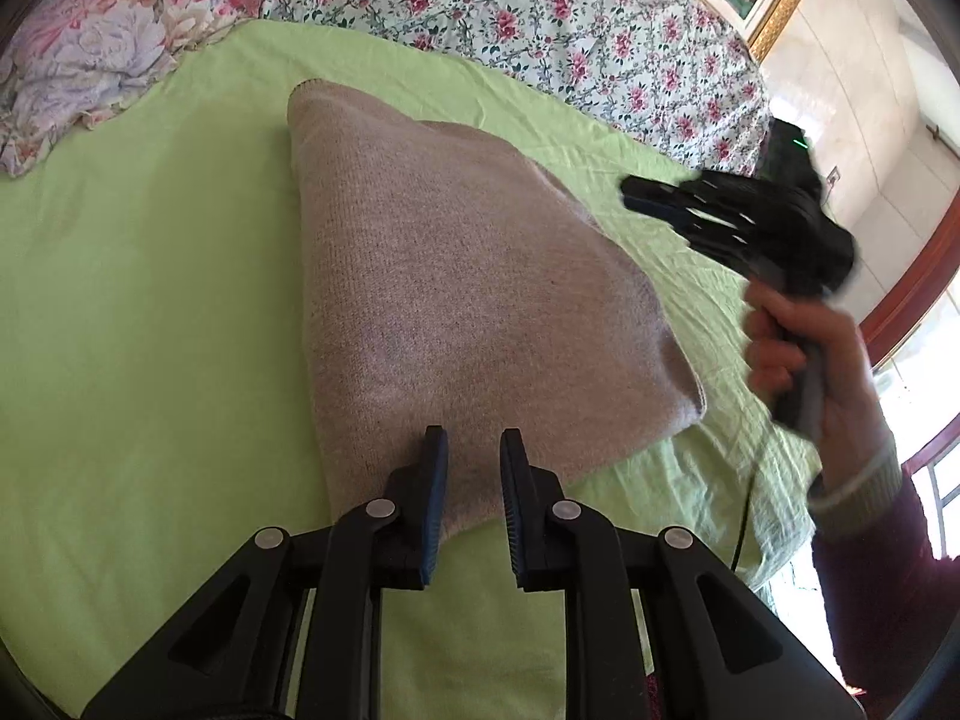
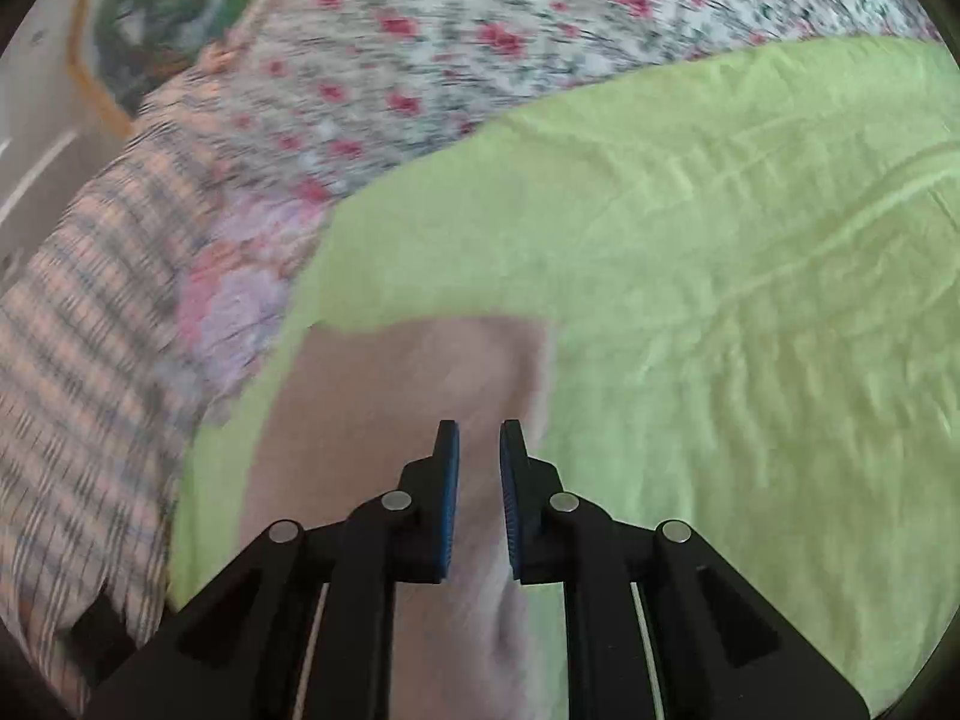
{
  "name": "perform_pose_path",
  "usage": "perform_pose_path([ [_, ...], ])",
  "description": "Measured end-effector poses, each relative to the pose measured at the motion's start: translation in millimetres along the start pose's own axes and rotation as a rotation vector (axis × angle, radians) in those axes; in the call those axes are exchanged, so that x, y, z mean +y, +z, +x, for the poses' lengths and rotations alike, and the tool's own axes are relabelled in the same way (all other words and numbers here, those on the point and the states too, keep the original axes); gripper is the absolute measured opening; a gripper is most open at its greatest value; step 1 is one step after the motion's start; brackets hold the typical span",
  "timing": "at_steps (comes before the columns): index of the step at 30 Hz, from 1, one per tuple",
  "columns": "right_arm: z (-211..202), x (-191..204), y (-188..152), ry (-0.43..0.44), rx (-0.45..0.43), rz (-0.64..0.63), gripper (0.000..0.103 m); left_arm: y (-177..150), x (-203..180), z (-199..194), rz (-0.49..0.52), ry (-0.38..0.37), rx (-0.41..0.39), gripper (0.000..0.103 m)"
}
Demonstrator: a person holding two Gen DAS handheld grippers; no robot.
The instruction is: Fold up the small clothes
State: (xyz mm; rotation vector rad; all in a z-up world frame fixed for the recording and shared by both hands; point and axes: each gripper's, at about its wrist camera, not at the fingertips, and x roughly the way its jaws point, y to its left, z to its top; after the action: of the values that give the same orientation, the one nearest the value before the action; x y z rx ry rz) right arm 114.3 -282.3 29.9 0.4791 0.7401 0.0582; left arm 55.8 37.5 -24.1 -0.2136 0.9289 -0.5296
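Black left gripper (image 1: 474, 450) hovers nearest, jaws slightly spread over the near edge of the folded beige knit garment (image 1: 444, 276), pinching nothing. That garment lies flat on the green bed sheet (image 1: 150, 300). The right gripper (image 2: 480, 450), blurred, has jaws narrowly parted and empty. Beyond lies a floral quilt (image 1: 540, 18).

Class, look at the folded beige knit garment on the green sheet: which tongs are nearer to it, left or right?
Left. The left tongs sit right at the beige knit garment, at its near edge; the right tongs hang off to its side above the green sheet.
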Motion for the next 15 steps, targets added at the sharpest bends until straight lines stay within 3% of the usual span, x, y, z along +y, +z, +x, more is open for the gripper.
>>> perform_pose_path([
  [4,-16,18,-61,0.010,0.070,-0.067,0.015,-5,-1,-2,0.008,0.003,-0.001,0.019],
  [7,1,-4,-88,-0.143,0.143,-0.062,0.012,-9,2,6,0.008,0.017,0.017,0.019],
  [10,4,-23,-88,-0.143,0.100,0.005,0.007,-11,2,15,0.014,0.024,0.023,0.019],
  [15,-10,-9,-87,-0.150,0.071,-0.013,0.009,-14,-1,16,0.013,0.048,0.019,0.019],
])
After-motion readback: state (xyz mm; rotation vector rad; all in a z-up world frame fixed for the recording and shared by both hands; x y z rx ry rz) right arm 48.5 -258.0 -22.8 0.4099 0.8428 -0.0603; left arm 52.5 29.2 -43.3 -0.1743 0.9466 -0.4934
